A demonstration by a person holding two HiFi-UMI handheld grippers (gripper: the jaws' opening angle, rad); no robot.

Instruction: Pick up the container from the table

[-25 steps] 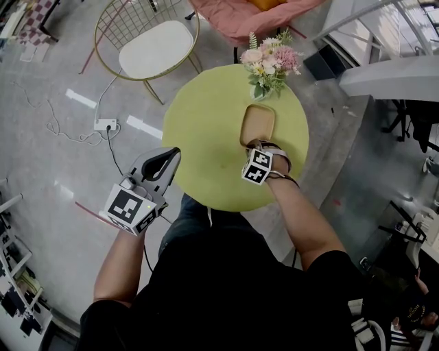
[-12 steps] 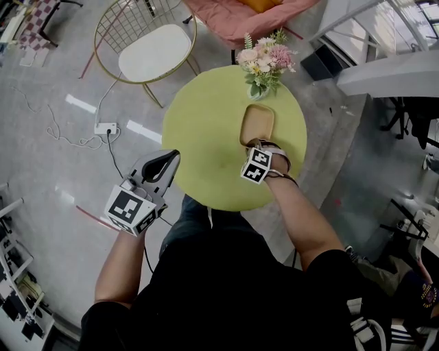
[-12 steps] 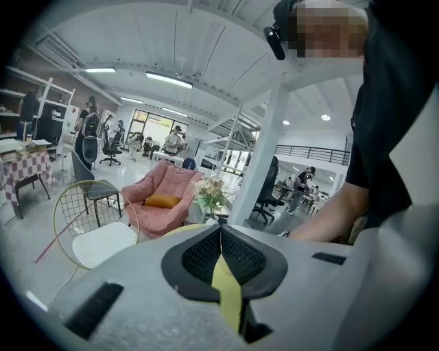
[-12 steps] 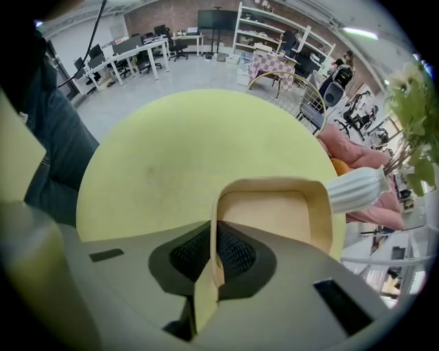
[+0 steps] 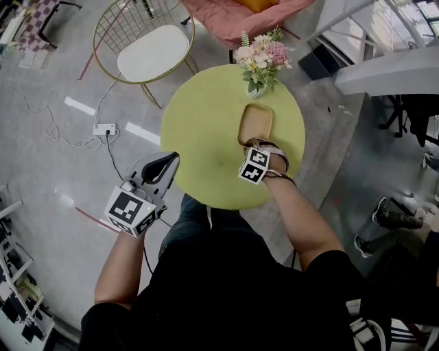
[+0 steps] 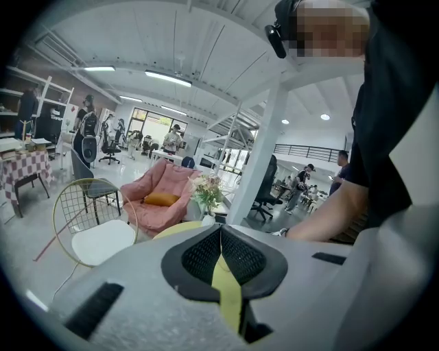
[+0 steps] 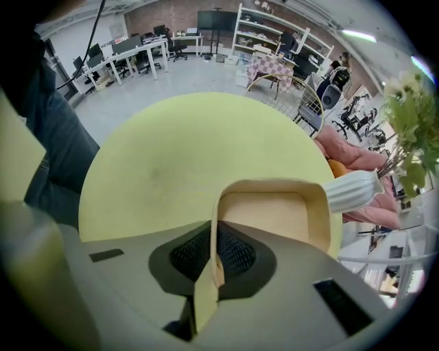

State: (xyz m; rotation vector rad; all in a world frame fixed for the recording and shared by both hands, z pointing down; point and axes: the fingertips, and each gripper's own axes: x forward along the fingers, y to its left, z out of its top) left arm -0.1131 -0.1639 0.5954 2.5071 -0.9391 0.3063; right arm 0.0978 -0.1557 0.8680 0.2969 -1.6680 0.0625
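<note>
A shallow tan container (image 5: 256, 123) with rounded corners lies on the right half of the round yellow-green table (image 5: 202, 130). My right gripper (image 5: 254, 144) points straight down at its near end. In the right gripper view the jaws are shut on the container's near left rim (image 7: 214, 226), and the tan wall runs up between the pads. I cannot tell whether the container (image 7: 271, 212) is off the table top (image 7: 171, 161). My left gripper (image 5: 171, 159) hangs beside the table's near left edge, shut, with nothing between its pads (image 6: 236, 257).
A white ribbed vase (image 7: 353, 190) of flowers (image 5: 261, 58) stands just beyond the container's far end. Past the table are a gold wire chair (image 5: 146, 48) and a pink armchair (image 5: 240, 17). A power strip (image 5: 104, 125) and its cable lie on the floor at left.
</note>
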